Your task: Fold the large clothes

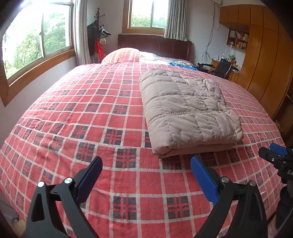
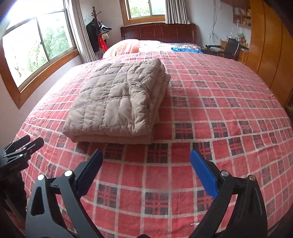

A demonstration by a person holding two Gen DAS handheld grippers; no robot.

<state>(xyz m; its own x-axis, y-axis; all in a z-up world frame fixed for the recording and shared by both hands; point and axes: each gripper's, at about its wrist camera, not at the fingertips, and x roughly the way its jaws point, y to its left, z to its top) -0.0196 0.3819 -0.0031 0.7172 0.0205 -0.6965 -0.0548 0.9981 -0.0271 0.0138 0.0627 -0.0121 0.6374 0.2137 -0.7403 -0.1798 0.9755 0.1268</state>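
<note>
- Bed fills both views, covered by a red checked spread with dark squares; everything below is placed against it.
- Wardrobe of yellow wood stands along the bed's far right side, and a dark wooden headboard closes its far end under a window.
- Jacket, a beige quilted one (folded into a thick rectangle of several layers), lies flat on the spread, toward the foot of the bed and apart from both tools.
- Pillow, orange striped, sits at the head of the bed, with a blue cloth to its right.
- Left gripper hangs above the foot of the bed just short of the jacket's near edge, fingers spread wide and empty.
- Right gripper hovers beside it over bare spread, the jacket ahead to its left, fingers likewise parted and holding nothing.
</note>
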